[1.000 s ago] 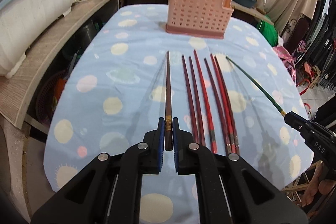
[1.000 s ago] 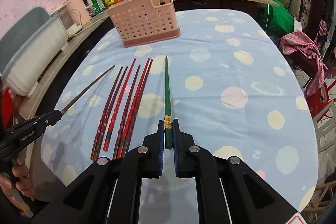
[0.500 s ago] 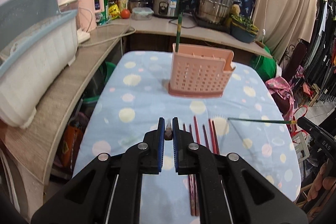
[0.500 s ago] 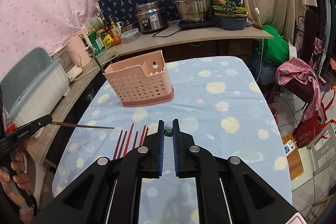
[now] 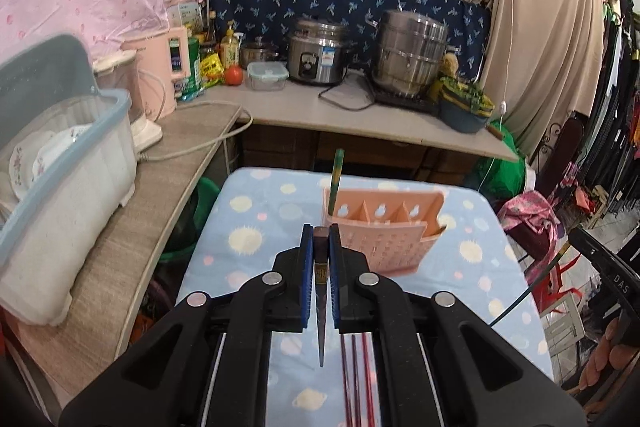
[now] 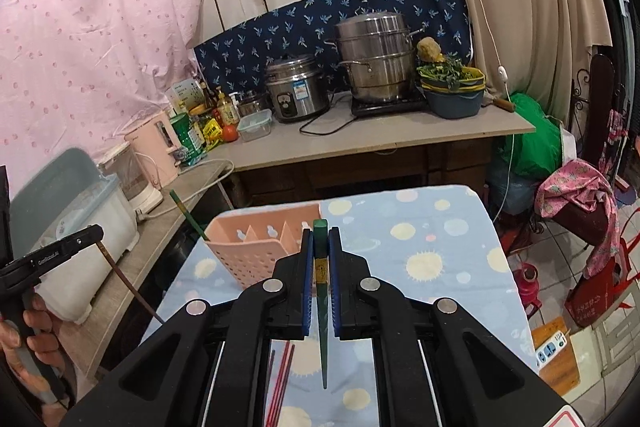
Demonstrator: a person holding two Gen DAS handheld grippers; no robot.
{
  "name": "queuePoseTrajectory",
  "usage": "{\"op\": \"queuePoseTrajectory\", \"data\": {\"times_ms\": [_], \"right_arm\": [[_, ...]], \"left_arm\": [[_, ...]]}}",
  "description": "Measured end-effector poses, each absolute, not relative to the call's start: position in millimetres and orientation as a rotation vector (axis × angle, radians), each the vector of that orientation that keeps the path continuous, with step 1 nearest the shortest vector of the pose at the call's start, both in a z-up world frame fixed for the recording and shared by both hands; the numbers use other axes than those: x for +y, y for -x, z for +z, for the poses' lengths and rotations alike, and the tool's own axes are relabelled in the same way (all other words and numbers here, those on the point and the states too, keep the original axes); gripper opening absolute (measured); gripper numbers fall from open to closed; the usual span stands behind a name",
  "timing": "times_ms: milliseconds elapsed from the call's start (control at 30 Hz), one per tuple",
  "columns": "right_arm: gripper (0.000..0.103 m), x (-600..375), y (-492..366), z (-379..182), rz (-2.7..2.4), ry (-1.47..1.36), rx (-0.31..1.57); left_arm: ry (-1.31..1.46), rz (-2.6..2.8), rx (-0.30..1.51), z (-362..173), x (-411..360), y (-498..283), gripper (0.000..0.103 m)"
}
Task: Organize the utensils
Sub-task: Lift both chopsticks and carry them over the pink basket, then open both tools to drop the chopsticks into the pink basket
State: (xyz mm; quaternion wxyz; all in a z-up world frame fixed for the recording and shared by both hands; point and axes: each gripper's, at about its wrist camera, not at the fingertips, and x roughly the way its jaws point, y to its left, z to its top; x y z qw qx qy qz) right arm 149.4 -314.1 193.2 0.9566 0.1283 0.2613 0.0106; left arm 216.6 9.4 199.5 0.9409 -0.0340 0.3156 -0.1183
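left gripper (image 5: 320, 239) clamped a brown chopstick (image 5: 320, 307), right gripper (image 6: 320, 239) a green chopstick (image 6: 322, 307); each tip should drop plumb into the pink caddy (image 5: 384, 235) at twelve o'clock.

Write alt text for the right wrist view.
The right gripper is shut on a green chopstick, tip hanging down, above the dotted blue table. Just beyond sits a pink utensil caddy already holding one green chopstick.

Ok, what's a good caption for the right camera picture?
Right tool clamps a green chopstick above the pink holder.
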Motion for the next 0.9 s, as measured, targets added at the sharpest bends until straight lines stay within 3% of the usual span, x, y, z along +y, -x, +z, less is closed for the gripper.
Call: {"op": "queuePoseTrajectory", "data": {"times_ms": [500, 900], "right_arm": [[0.007, -292.8, -229.4, 277.1, 0.086, -0.269, 0.287], [0.007, -284.7, -290.9, 223.7, 0.116, -0.313, 0.402]], "left_arm": [[0.108, -0.250, 0.418, 291.9, -18.1, -276.6, 0.007], [0.081, -0.225, 0.472, 244.3, -35.3, -326.4, 0.007]]}}
